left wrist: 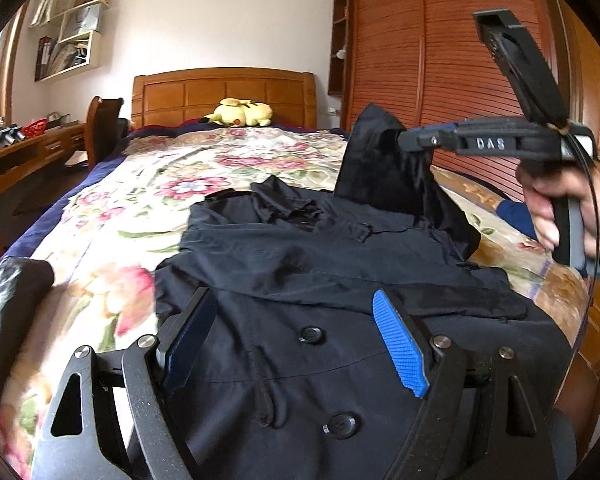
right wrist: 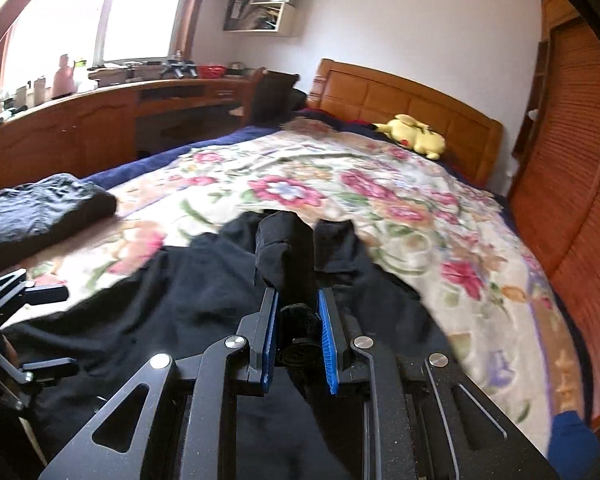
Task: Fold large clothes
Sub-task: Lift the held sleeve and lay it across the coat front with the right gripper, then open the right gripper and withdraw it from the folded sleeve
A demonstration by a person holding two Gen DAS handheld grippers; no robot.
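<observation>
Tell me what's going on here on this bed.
A person is folding a dark coat spread on the floral bedspread. The right gripper is shut on the coat's sleeve and holds it lifted above the coat. The left gripper hovers open over the buttoned front, gripping nothing. Another dark folded garment lies beside it.

Bedspread [right wrist: 284, 168] open beyond coat [left wrist: 300, 264] (folded garment [right wrist: 40, 208] left).

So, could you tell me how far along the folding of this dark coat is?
Early. Done: a folded dark garment already sits aside on the floral bedspread. In hand: the right gripper is shut on the sleeve, lifted above the dark coat; the left gripper is open over its buttoned front. Left: the body lies spread, unfolded.
</observation>
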